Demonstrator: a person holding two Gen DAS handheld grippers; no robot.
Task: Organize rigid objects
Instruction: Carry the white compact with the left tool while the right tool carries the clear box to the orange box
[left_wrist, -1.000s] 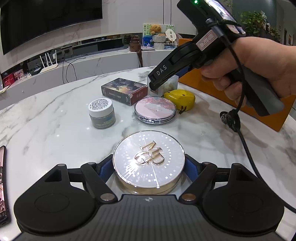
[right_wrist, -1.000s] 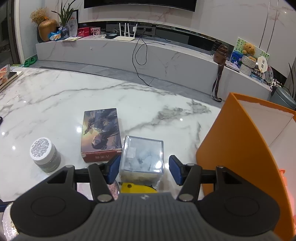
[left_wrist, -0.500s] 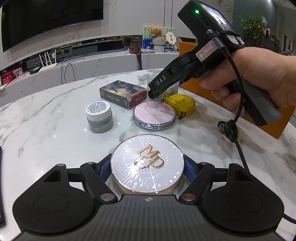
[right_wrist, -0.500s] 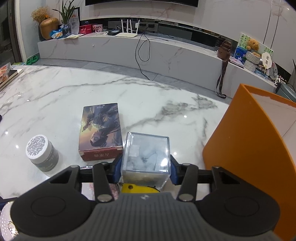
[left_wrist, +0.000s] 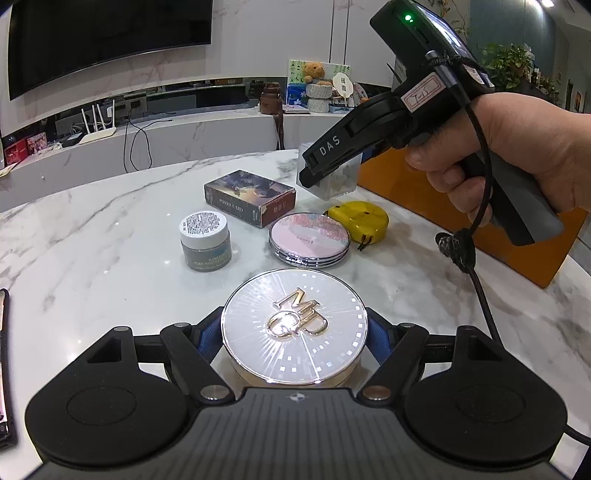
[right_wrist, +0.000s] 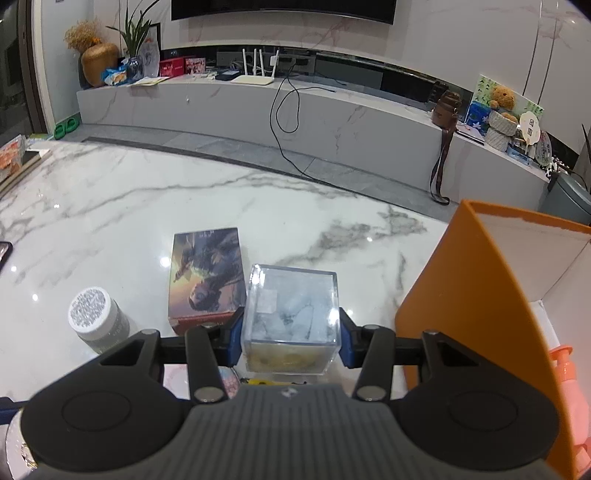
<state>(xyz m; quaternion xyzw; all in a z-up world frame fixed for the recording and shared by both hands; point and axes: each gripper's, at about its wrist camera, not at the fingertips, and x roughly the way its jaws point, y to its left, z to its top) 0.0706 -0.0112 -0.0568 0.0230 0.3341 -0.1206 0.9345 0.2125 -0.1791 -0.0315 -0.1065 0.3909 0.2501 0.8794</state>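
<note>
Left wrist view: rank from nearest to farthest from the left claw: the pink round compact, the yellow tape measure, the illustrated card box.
1. Pink round compact, just ahead of the left claw.
2. Yellow tape measure, ahead-right.
3. Illustrated card box, behind the compact, ahead-left.

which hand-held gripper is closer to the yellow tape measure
Right. The right hand-held gripper holds the clear cube just above the yellow tape measure; the left hand-held gripper is farther off, clamped on the silver compact.
</note>
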